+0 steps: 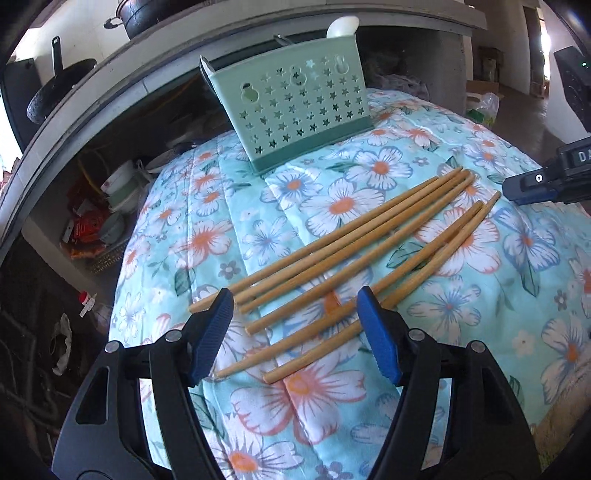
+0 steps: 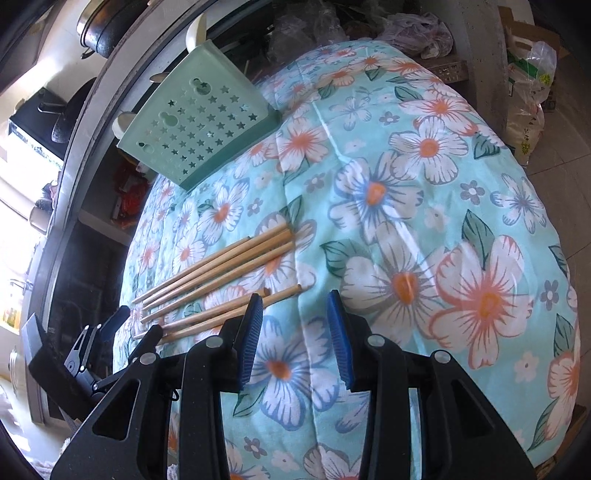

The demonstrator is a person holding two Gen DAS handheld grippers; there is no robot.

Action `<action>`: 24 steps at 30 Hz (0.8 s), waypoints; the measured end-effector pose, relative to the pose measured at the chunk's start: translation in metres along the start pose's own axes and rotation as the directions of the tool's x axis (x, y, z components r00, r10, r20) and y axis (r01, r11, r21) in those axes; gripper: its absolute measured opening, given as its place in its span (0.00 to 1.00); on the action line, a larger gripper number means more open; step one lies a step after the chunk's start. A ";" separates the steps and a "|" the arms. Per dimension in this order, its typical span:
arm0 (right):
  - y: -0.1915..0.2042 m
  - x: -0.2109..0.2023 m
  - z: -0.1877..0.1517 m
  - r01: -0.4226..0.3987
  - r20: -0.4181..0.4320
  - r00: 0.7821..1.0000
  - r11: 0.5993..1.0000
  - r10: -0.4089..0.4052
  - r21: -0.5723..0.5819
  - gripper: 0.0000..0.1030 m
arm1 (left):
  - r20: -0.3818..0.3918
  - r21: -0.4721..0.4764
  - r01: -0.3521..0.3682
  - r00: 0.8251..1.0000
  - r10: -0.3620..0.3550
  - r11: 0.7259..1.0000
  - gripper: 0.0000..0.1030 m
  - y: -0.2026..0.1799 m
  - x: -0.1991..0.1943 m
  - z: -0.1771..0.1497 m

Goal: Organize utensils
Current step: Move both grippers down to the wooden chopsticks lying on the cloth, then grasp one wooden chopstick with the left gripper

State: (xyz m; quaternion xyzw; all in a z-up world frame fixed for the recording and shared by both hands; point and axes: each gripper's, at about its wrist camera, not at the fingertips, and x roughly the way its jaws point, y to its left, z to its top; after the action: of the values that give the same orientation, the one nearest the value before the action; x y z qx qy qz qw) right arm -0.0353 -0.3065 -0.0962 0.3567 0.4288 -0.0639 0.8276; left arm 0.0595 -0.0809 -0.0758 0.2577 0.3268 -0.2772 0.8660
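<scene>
Several wooden chopsticks (image 1: 354, 243) lie side by side on a floral cloth (image 1: 461, 295). Behind them stands a pale green utensil holder (image 1: 295, 107) with star-shaped holes, and a white spoon (image 1: 343, 26) sticks out of its top. My left gripper (image 1: 294, 295) is open, low over the near ends of the chopsticks, its blue pads (image 1: 212, 332) not pressing on them. In the right wrist view, my right gripper (image 2: 294, 297) is open over bare cloth with nothing between its fingers. The chopsticks (image 2: 221, 269) lie just to its left, and the holder (image 2: 199, 122) stands at the far left.
A grey shelf unit (image 1: 110, 85) behind the cloth holds a dark pot (image 1: 147, 18), a pan (image 1: 55, 92) and stacked bowls (image 1: 122, 188). Plastic bags (image 2: 528, 92) sit on the floor at the right. The cloth drops off at its left edge (image 1: 122, 295).
</scene>
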 end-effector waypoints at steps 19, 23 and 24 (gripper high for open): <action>-0.015 0.000 0.005 -0.004 0.002 1.000 0.998 0.004 0.056 0.35 | 0.052 0.471 0.026 0.997 -0.058 0.882 0.19 -0.097 0.009 0.006; -0.015 0.000 0.005 -0.004 0.003 1.000 0.998 0.004 0.059 0.35 | 0.075 0.543 -0.019 0.997 -0.026 0.839 0.12 -0.100 0.010 0.006; -0.015 0.000 0.005 -0.004 0.003 1.000 0.998 0.004 0.060 0.35 | 0.073 0.552 -0.017 0.997 -0.028 0.834 0.12 -0.100 0.007 0.006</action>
State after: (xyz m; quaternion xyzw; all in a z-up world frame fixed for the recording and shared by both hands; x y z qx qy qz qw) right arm -0.0384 -0.3205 -0.1026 0.3821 0.4248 -0.0754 0.8173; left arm 0.0015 -0.1585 -0.1036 0.4843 0.1996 -0.3718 0.7664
